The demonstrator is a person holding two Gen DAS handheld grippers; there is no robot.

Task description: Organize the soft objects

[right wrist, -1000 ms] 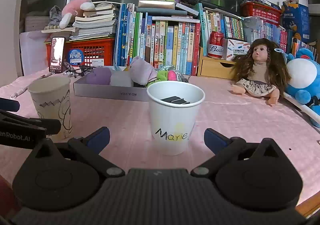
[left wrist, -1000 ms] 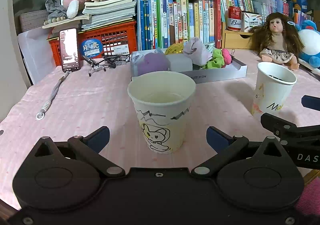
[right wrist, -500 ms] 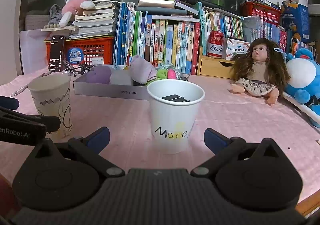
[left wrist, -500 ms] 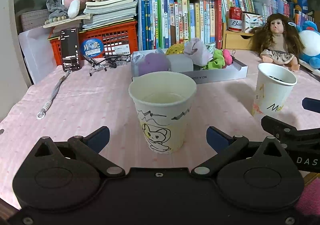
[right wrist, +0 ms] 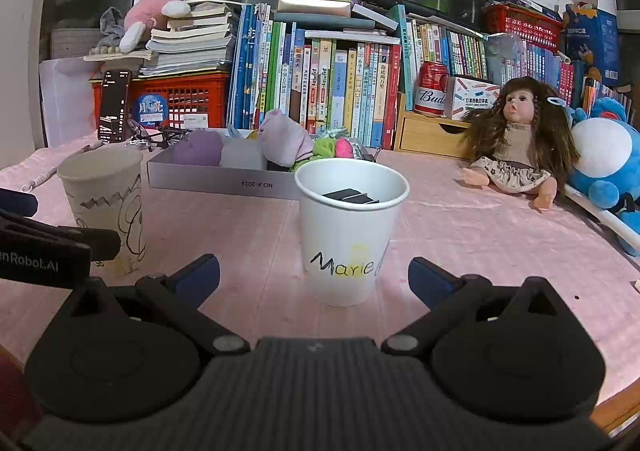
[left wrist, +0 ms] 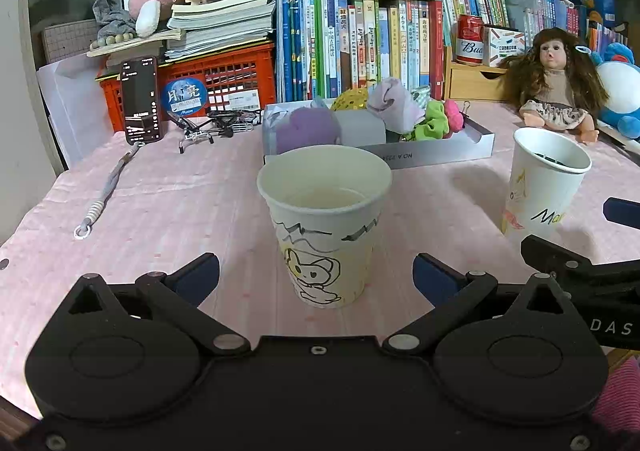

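A grey tray (left wrist: 436, 159) (right wrist: 208, 181) at the table's middle holds soft things: a purple pompom (left wrist: 306, 129) (right wrist: 198, 149), a lilac cloth (left wrist: 394, 105) (right wrist: 286, 139), green and pink scrunchies (left wrist: 438, 121) (right wrist: 334, 147). In the left wrist view a paper cup with a rabbit drawing (left wrist: 324, 223) stands just ahead of my left gripper (left wrist: 316, 277), whose jaws are wide open around nothing. My right gripper (right wrist: 314, 277) is open too, with the "Marie" cup (right wrist: 350, 231) just ahead between its fingers; black binder clips (right wrist: 350, 195) lie inside that cup.
Books (left wrist: 360, 39), a red crate (left wrist: 224, 79), a phone (left wrist: 140, 99) and glasses (left wrist: 212, 127) line the back. A doll (right wrist: 516, 143) and blue plush (right wrist: 608, 159) sit at the right. A cord (left wrist: 102, 197) lies at the left on the pink cloth (left wrist: 168, 219).
Both grippers have crept very slightly forward; the cups and tray stay where they were. Both stay open.
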